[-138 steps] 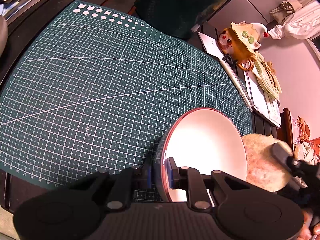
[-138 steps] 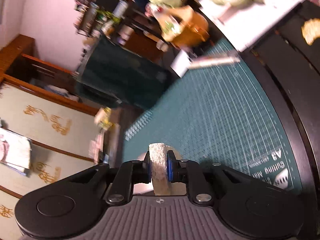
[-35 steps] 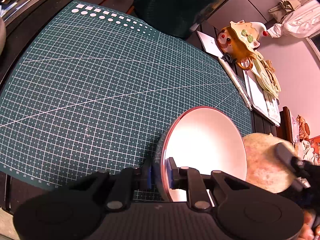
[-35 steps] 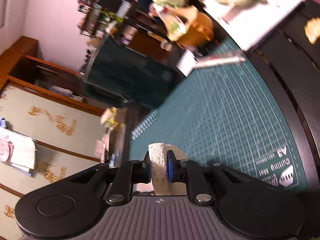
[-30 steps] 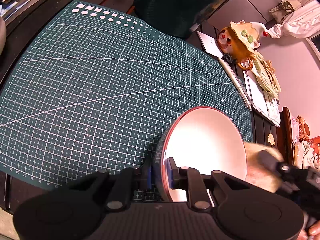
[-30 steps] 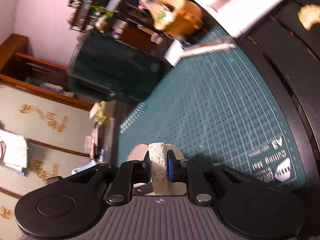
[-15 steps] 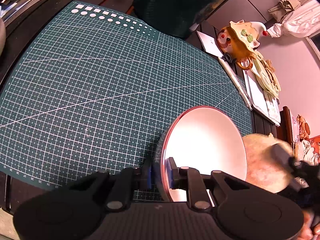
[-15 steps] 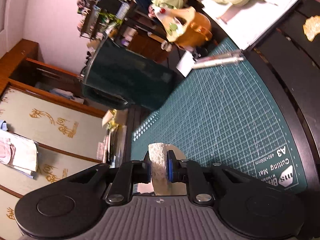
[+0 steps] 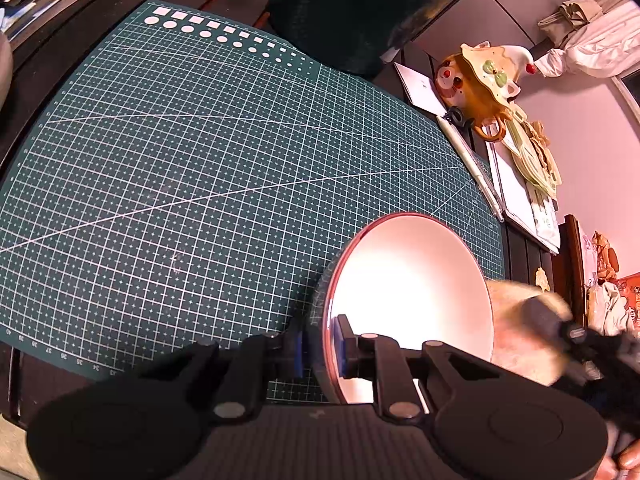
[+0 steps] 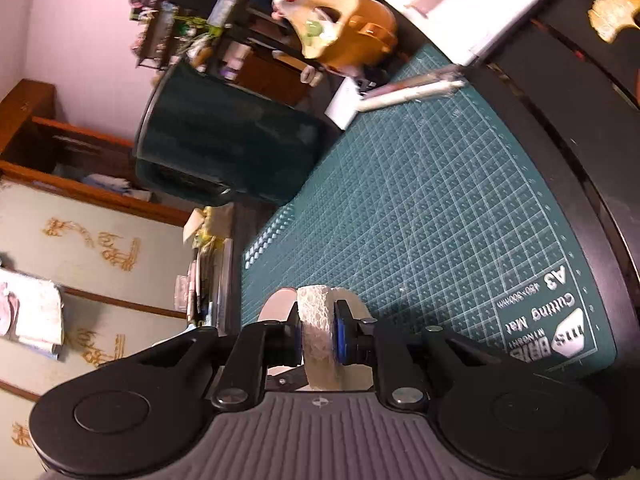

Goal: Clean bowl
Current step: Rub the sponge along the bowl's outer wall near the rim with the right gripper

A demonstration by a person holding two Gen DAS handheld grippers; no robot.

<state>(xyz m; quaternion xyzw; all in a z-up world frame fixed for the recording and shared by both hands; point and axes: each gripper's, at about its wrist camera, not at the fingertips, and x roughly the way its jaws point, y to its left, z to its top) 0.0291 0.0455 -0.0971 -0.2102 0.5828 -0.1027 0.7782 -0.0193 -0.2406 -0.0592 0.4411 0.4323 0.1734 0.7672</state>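
Over the green cutting mat [image 9: 192,168], the bowl [image 9: 408,292] is being held tilted on edge, its rim pinched by the left gripper [image 9: 322,344], jaws closed tight on the rim wall. Interior is being shown pale and bright, facing right. At its right rim a round sponge [image 9: 520,332] is being pressed or swept; it is motion-blurred, so contact with the inside cannot be confirmed. In the right wrist view the same sponge [image 10: 316,340] is being clamped edge-on by the right gripper [image 10: 316,336], jaws closed on it, with part of the bowl [image 10: 276,308] being glimpsed just behind.

Step judged: wiping of the bowl, likely mid-way. To be done well, the sponge's flat face should be brought inside the rim and swept around the curved wall, not only the edge. Bowl grip is being kept on a thin rim only, so pressure should be kept light, or the bowl may be twisted out. Bear-shaped pot [image 9: 476,84] and pen [image 9: 468,156] are lying well apart, not being threatened.
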